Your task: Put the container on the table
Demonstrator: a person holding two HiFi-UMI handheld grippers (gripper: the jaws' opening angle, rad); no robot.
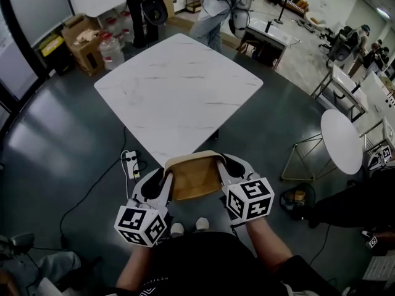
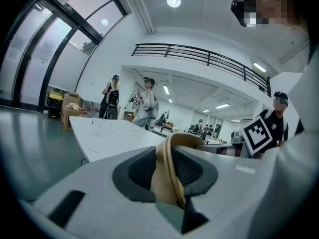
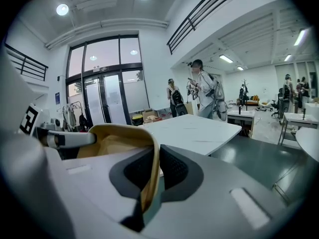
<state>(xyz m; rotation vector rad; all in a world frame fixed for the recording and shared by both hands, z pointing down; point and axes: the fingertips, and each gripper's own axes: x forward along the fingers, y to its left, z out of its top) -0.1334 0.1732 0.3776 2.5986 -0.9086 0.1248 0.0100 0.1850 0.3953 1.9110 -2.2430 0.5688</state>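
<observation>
I hold a tan, shallow container (image 1: 192, 177) between both grippers, just off the near corner of the white marble table (image 1: 179, 91). My left gripper (image 1: 165, 179) is shut on the container's left wall, and my right gripper (image 1: 220, 168) is shut on its right wall. In the left gripper view the thin tan wall (image 2: 168, 169) stands pinched between the dark pads (image 2: 141, 169). The right gripper view shows the container's rim (image 3: 119, 131) curving away from the pads (image 3: 174, 169), with the table (image 3: 194, 128) beyond. The container's underside is hidden.
A power strip (image 1: 131, 164) and its cable lie on the dark floor left of the table's near corner. Cardboard boxes (image 1: 83, 39) stand at the far left. Two people (image 1: 213, 5) stand beyond the table. A small round white table (image 1: 341, 140) and desks are at the right.
</observation>
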